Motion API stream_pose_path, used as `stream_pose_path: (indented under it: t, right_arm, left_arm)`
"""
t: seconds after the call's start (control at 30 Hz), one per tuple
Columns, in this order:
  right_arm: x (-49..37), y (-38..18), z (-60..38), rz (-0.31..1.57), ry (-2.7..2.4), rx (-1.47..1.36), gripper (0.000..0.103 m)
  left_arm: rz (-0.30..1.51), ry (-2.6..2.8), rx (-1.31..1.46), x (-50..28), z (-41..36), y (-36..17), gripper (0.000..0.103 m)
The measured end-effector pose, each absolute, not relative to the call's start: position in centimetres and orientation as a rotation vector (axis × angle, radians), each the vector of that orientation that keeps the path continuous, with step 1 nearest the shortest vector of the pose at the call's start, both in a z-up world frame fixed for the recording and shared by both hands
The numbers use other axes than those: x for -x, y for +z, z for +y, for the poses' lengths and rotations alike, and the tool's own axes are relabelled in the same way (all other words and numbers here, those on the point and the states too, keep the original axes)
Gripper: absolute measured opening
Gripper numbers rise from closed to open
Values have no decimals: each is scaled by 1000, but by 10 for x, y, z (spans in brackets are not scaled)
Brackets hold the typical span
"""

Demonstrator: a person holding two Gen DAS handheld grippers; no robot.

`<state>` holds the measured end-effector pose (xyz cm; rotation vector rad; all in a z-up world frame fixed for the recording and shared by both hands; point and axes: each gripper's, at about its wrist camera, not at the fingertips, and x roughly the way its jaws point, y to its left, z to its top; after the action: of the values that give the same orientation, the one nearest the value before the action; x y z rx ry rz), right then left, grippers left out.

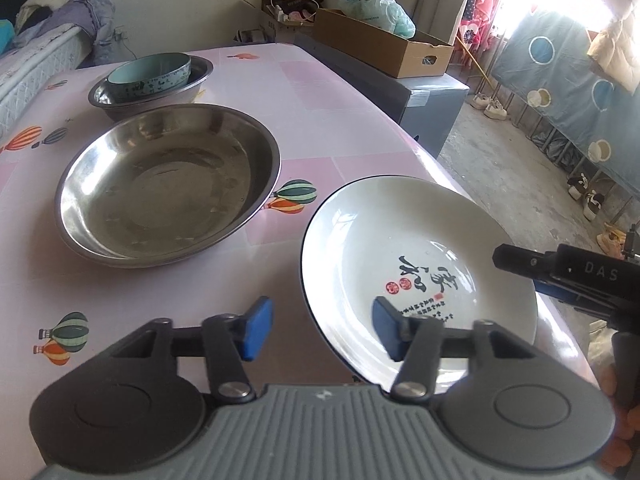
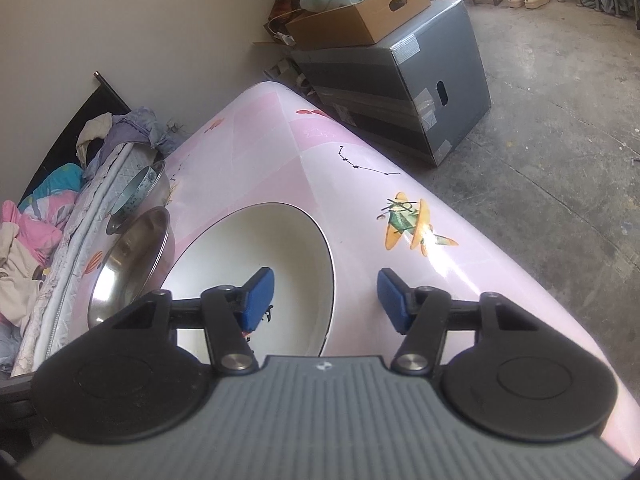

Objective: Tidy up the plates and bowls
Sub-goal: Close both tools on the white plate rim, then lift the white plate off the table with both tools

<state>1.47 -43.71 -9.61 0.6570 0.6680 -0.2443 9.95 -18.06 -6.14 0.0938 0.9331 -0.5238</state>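
Note:
A white plate with black lettering lies at the table's right edge; it also shows in the right wrist view. My left gripper is open, its jaws either side of the plate's near rim. My right gripper is open, its jaws straddling the plate's right rim; its body shows in the left wrist view. A large steel plate lies at centre left. Behind it a teal bowl sits inside a steel bowl.
The pink tablecloth covers the table. A grey box with a cardboard box on it stands past the far corner. A bed with clothes runs along the far side. Concrete floor is to the right.

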Motion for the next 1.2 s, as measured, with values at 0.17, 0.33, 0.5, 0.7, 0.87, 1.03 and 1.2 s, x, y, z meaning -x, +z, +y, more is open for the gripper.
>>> stream_pose_path:
  t: [0.17, 0.33, 0.5, 0.7, 0.87, 1.03, 1.2]
  right_arm:
    - [-25, -100, -435, 679, -233, -635, 29]
    - [-29, -101, -430, 698, -225, -621, 19]
    - [-22, -100, -419, 732, -208, -614, 20]
    - [-14, -97, -388, 779, -148, -585, 22]
    - [-16, -94, -355, 807, -87, -567, 22]
    - [-30, -90, -319, 833, -20, -546, 22]
    - [-48, -86, -283, 853, 32, -505, 24]
  left_arm:
    - [948, -525, -86, -106, -180, -67, 16]
    - [947, -529, -71, -105, -173, -66, 15]
    - [964, -540, -54, -96, -153, -65, 15]
    - [984, -541, 12, -83, -102, -67, 15]
    - [989, -490, 76, -73, -57, -66, 15]
    - [986, -417, 155, -70, -13, -66, 15]
    - [980, -377, 198, -75, 13, -66, 15]
